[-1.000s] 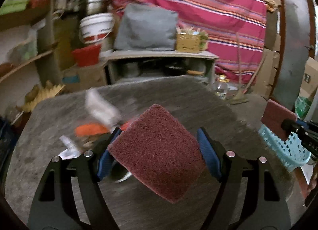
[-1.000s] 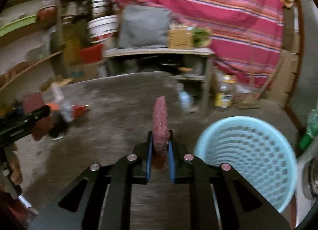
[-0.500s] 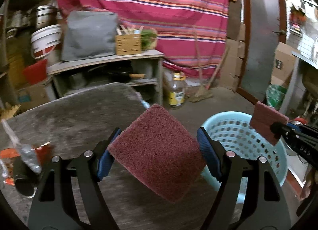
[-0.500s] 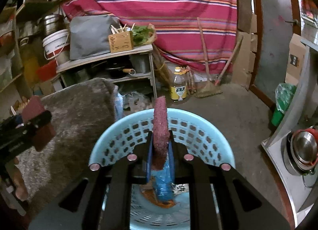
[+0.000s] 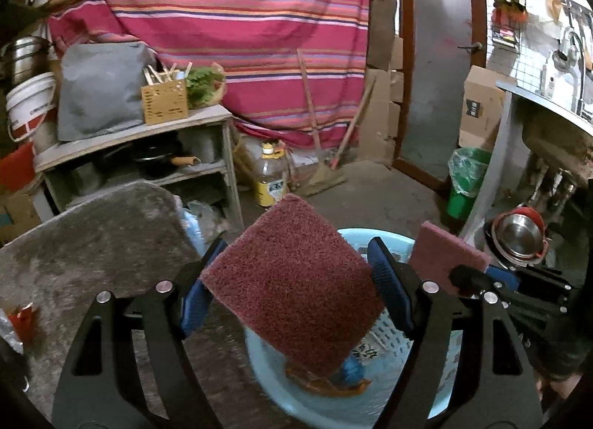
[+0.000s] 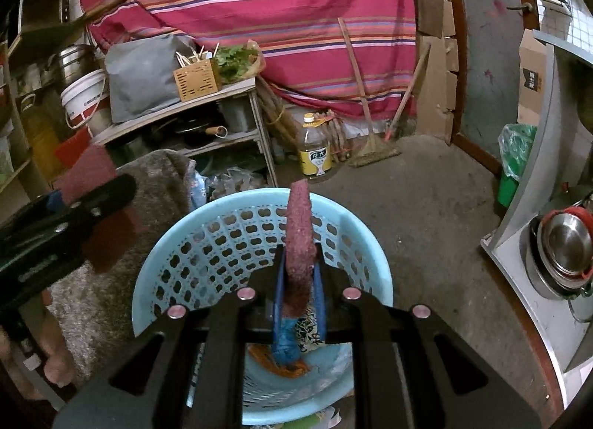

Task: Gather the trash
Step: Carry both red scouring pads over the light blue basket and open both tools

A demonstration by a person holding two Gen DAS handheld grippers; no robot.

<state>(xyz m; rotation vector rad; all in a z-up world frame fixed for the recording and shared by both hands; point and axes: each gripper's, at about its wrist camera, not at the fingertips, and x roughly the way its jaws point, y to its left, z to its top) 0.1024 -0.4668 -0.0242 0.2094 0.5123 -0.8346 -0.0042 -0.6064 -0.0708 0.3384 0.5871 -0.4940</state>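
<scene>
My left gripper [image 5: 296, 254] is shut on a maroon scouring pad [image 5: 292, 291], held flat across its blue pads [image 5: 389, 291]. It hangs over the near rim of a light blue perforated basket [image 5: 267, 373] on the floor. My right gripper [image 6: 298, 258] is shut on a second maroon scouring pad [image 6: 298, 228], held edge-on above the basket [image 6: 207, 214]. Blue and orange wrappers [image 6: 285, 351] lie in the basket's bottom. Each gripper shows in the other's view: the right one [image 5: 467, 277] on the right, the left one [image 6: 74, 214] on the left.
A grey-topped table [image 5: 92, 243] lies to the left, with a red wrapper [image 5: 20, 317] at its edge. Behind stand a cluttered shelf [image 5: 148, 132], an oil bottle [image 5: 272, 177] and a broom [image 5: 326, 177]. A green bin [image 5: 467, 184] and steel pots [image 5: 519, 240] stand on the right.
Both grippers have swung right from above the table to above the blue basket, each still holding its scouring pad. The table trash has slid out to the left edge of view.
</scene>
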